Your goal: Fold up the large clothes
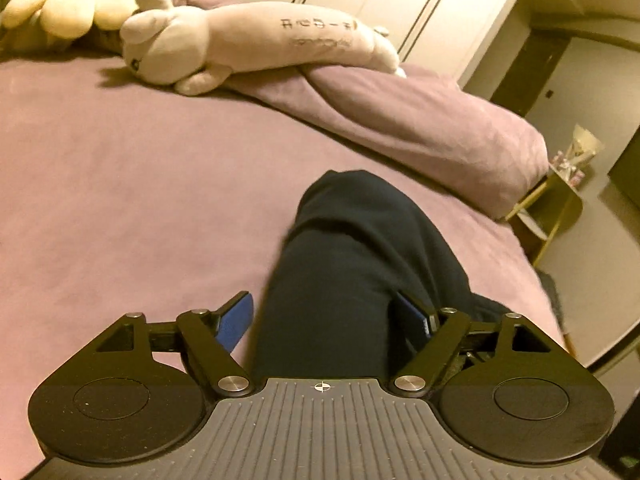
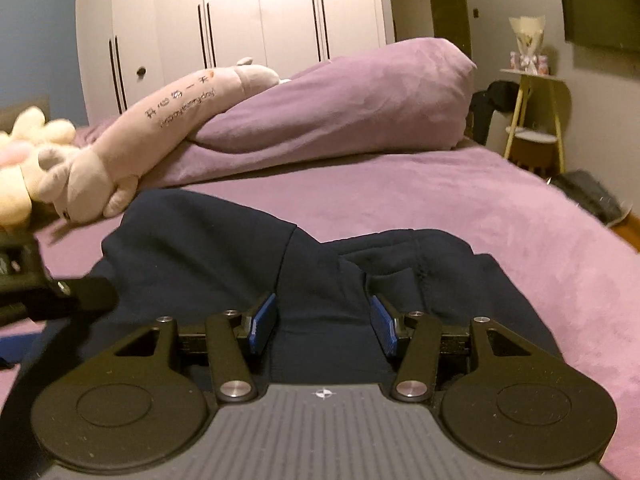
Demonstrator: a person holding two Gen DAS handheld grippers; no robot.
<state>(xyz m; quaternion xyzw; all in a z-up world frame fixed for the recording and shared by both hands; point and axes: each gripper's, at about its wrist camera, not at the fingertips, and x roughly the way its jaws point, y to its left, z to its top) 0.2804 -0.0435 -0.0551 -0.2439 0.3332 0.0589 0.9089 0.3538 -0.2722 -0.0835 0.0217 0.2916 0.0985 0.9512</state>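
the dark navy garment (image 2: 224,248) lies bunched on the purple bed cover (image 1: 120,184), well short of the long plush toy (image 1: 248,40) and the rolled duvet (image 2: 360,100) at the far side, so you have bare cover around it to fold onto.

your left gripper (image 1: 328,320) stands wide — the left blue pad (image 1: 236,322) is clear of the cloth, with a gap showing beside it, while the right pad is half buried in a fold. the garment runs between the fingers, but nothing is pinched there. judged from that, this hand is free rather than gripping.

your right gripper (image 2: 324,324) is set narrower, astride a ridge of the navy fabric that fills the gap from pad (image 2: 264,322) to pad. whether the pads press or merely flank it, you cannot tell from here. the left tool's dark edge shows at the left of the right wrist view, so both hands work the same end — likely to lift one edge together.
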